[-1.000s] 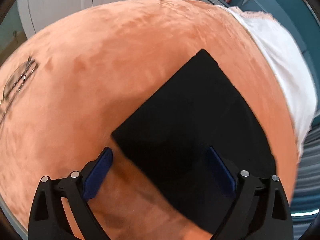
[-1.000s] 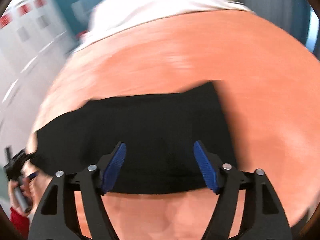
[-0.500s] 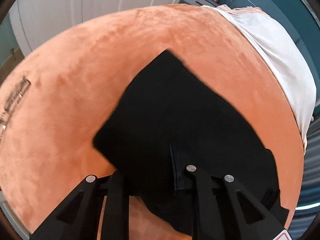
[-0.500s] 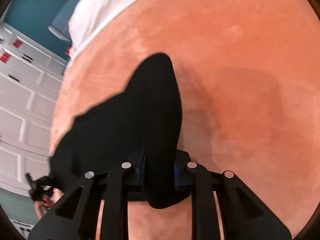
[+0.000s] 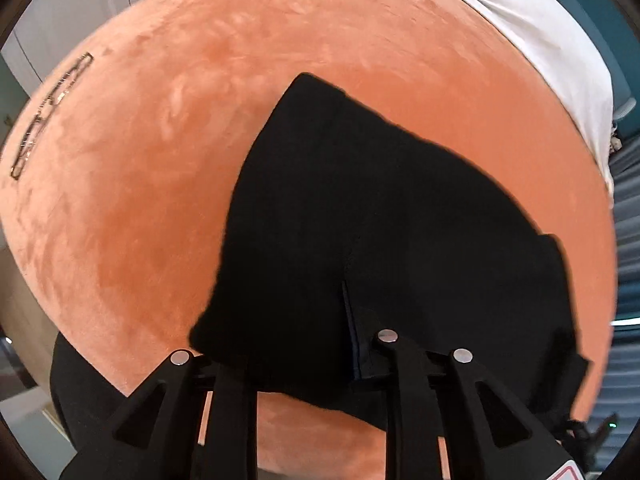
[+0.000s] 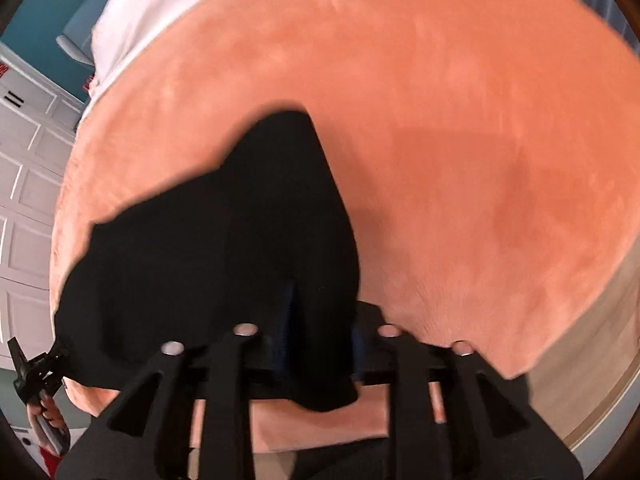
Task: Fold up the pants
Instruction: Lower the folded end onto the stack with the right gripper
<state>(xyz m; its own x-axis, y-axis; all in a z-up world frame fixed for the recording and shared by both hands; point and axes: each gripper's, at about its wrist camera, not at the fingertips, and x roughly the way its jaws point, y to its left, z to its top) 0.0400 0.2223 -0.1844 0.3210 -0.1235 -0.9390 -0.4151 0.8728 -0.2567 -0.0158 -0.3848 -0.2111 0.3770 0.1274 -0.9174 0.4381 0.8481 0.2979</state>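
Black pants (image 5: 380,220) — centre frame, on orange blanket (image 5: 160,160) | left gripper (image 5: 308,360) — jaws pinching near hem | right gripper (image 6: 316,340) — jaws pinching opposite corner | containers: none visible

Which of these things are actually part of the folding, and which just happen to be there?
Part of the job:
black pants
left gripper, shut on the pants
right gripper, shut on the pants

Just there:
orange blanket
white sheet
white cabinet doors
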